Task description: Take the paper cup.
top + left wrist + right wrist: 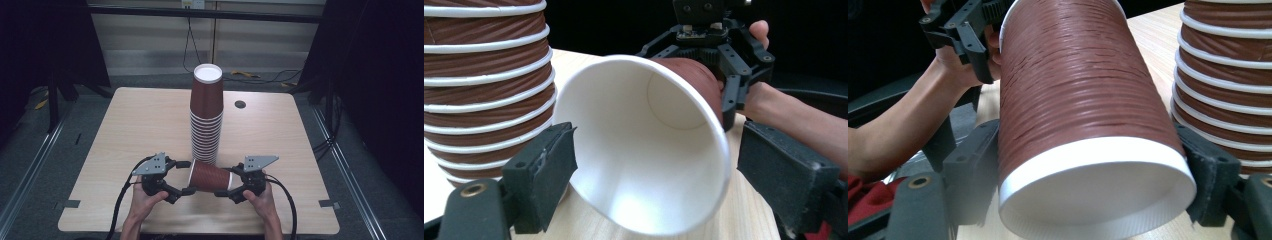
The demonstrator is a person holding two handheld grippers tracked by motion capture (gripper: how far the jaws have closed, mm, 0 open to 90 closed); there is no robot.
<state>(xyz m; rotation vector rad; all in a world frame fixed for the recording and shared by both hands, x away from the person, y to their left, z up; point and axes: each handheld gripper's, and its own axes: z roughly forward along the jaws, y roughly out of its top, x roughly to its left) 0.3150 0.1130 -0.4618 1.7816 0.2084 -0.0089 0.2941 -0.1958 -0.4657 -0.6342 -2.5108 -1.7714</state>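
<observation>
Brown paper cup (210, 176) lies sideways near the surface's (125, 125) front edge, base pinched by the right tongs (223, 192), left tongs (184, 177) spread around its mouth: likely mid-handover, needing the left to close.

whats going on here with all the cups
A person holds one brown paper cup sideways between two tongs, low over the near edge of the table. The right tongs clamp its base end; the left tongs sit at its open rim. Just behind stands a tall stack of upside-down cups.
</observation>
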